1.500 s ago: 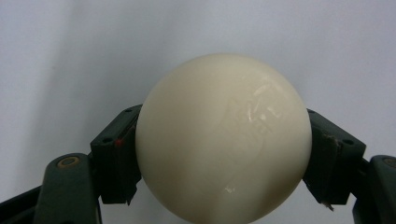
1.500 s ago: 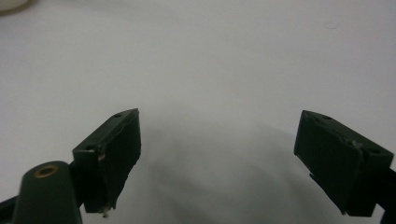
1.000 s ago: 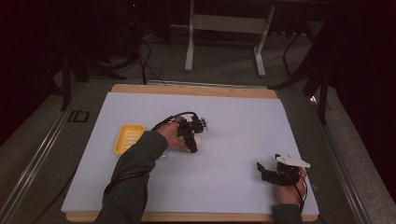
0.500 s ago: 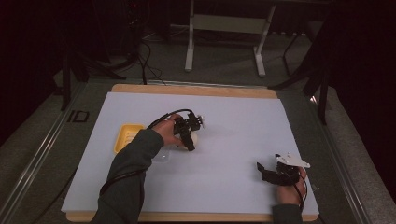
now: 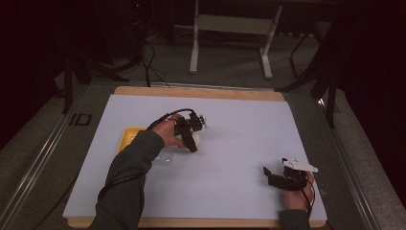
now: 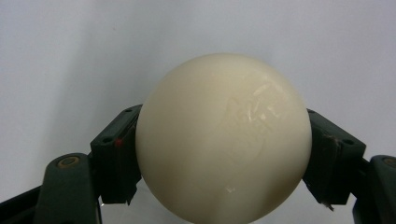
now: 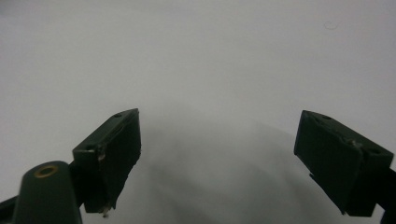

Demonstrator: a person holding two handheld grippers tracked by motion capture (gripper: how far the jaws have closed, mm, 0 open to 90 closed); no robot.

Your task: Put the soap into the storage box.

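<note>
Between the left claw's (image 6: 219, 154) pads, a cream ball (image 6: 223, 140), unlabelled; right claw (image 7: 219, 158) spread wide.

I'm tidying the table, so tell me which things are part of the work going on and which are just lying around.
In use:
- cream ball, clamped in the left gripper

Lying about:
- yellow tray
- clear lid
- right gripper, open, resting on the white mat

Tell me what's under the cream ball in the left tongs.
Behind the ball, held in the left tongs, only the white table sheet shows. The ball itself hides the spot right beneath it, so whether it rests on the sheet can't be told.
</note>
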